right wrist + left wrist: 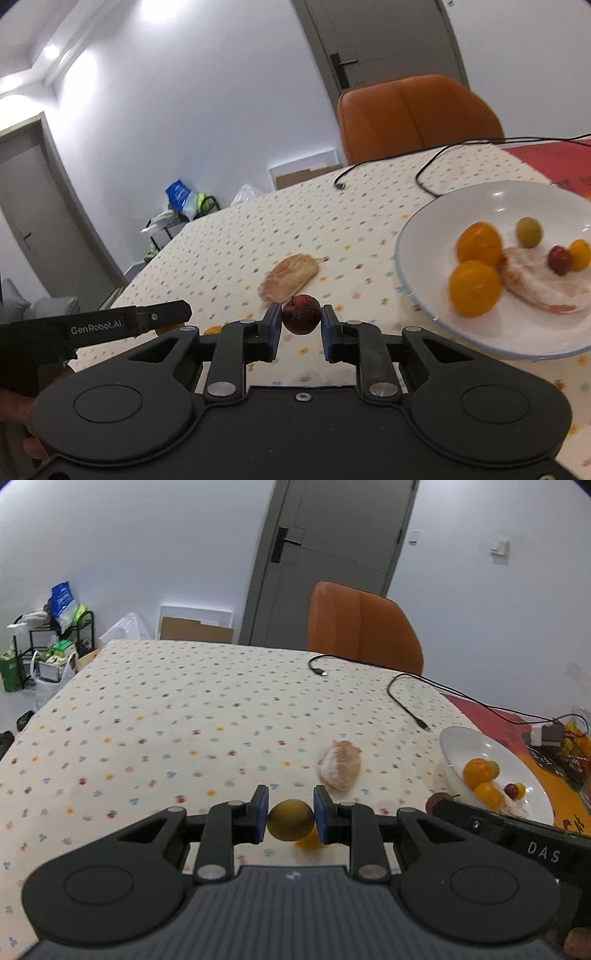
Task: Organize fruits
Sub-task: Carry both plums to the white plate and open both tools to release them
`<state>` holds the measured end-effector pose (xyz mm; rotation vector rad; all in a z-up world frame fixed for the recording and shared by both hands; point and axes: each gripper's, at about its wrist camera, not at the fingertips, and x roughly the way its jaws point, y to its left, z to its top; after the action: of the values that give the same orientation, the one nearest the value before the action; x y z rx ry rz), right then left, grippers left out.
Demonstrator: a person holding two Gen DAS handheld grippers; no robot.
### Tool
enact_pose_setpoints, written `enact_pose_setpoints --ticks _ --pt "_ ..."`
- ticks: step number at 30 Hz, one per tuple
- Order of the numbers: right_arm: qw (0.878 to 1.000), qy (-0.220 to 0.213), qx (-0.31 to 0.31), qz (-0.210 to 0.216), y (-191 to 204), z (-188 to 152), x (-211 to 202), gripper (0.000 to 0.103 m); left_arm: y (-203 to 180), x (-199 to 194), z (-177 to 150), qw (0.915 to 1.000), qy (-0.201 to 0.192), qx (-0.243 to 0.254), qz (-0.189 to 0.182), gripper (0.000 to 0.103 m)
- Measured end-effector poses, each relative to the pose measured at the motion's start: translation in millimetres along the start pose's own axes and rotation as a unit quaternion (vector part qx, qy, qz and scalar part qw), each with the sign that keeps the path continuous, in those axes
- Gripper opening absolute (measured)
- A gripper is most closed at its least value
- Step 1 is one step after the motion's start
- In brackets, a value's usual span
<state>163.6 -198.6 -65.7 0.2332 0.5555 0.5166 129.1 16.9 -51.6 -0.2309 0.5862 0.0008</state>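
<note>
- Left gripper (290, 819): blue pads pinched on a small yellow-green round fruit (290, 819), one pad on each side. Whether it is lifted clear of the tablecloth (166, 716) cannot be told. A small orange fruit (307, 841) shows just beneath and behind it, mostly hidden.
- Right gripper (300, 317): pads close around a dark red, speckled fruit (301, 314). The left pad touches it; a sliver of gap may remain at the right pad, so a firm hold is likely but not certain.
- White bowl (413, 236) sits toward the table's right edge, next to a red mat (546, 158). It already holds two orange fruits, a green one, a small red and a small yellow one, and a pale peeled segment.
- A second peeled citrus segment (290, 275) lies loose on the cloth, between the grippers and the table's middle, well apart from the bowl.
- Step in hand, judged: both claws loaded, the carry to the bowl pending.
- Next move calls for: right gripper, nearer the bowl, to travel over the rim and release low so the fruit does not bounce out; the left to follow without crossing the right. The segment and hidden orange fruit remain to collect.
- Two loose black cables (402, 698) lie toward the far edge, clear of the likely path.
</note>
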Motion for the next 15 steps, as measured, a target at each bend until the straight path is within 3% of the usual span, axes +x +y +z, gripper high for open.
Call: enact_pose_setpoints --ticks 15 --pt "0.999 -0.044 0.010 -0.020 -27.0 6.0 -42.6 0.021 -52.7 -3.9 4.2 0.9987 -0.011 0.039 -0.031 0.025"
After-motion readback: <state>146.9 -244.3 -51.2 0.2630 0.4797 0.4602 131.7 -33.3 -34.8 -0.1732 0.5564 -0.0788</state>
